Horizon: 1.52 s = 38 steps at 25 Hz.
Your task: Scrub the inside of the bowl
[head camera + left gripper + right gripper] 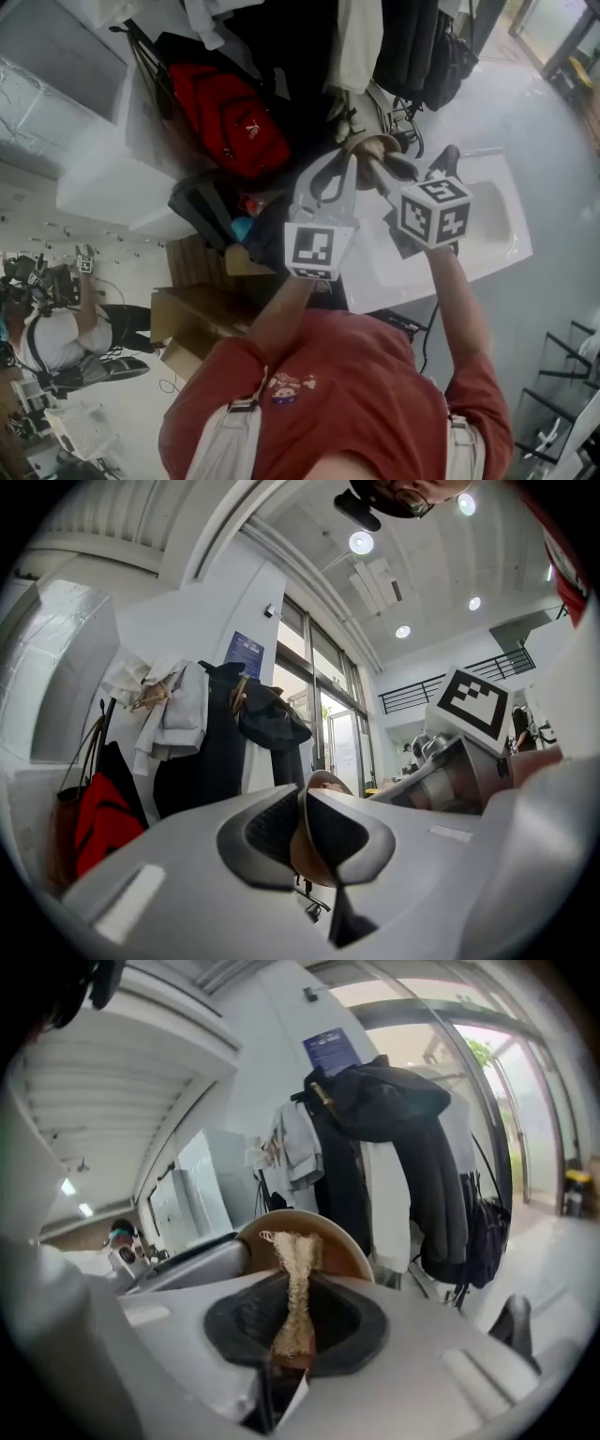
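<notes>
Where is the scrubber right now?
Right gripper view, centre: the scrubber is clamped in the right gripper, its tip overlapping the brown bowl just ahead.

place: lab hall | cues: hung coats (225, 747), white basin (489, 220), rigged person (56, 337)

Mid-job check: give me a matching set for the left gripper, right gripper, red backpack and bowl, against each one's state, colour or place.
Things:
1. left gripper
2. right gripper
3. red backpack
4. bowl

States, colours, places:
A. pinching a fibrous scrubber
B. brown, held up between both grippers
C. clamped on the bowl's rim
D. beside the hanging coats

Pairs: 1-C, 2-A, 3-D, 4-B
</notes>
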### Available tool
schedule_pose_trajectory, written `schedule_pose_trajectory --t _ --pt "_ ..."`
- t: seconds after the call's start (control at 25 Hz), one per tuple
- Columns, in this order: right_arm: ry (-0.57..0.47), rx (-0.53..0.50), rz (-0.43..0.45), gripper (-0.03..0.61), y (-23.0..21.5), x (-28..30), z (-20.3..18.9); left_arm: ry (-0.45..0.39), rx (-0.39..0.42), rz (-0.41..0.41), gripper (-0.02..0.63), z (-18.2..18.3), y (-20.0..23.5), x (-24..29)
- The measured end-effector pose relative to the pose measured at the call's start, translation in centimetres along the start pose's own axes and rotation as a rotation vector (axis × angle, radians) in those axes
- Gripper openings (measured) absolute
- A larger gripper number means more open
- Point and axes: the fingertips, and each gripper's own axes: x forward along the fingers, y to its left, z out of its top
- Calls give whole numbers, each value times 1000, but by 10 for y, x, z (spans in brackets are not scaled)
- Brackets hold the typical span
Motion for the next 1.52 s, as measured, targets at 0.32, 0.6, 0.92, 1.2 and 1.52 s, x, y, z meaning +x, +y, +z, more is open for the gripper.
schedule_pose_trajectory --t 0.32,0.6,0.92,1.2,1.52 --pt "-153 618 135 49 -9 -4 3 -26 1 -2 32 6 -1 4" --pt "-255 1276 402 49 -17 -7 -3 -22 11 -15 35 6 -8 5" --pt "-279 1322 402 49 -21 -9 -5 -23 13 -20 35 6 -12 7" --pt "-282 1110 328 49 -21 -11 -1 -24 10 -21 35 7 -12 8" --pt "-256 705 159 49 -22 -14 1 -31 7 -32 35 8 -15 8"
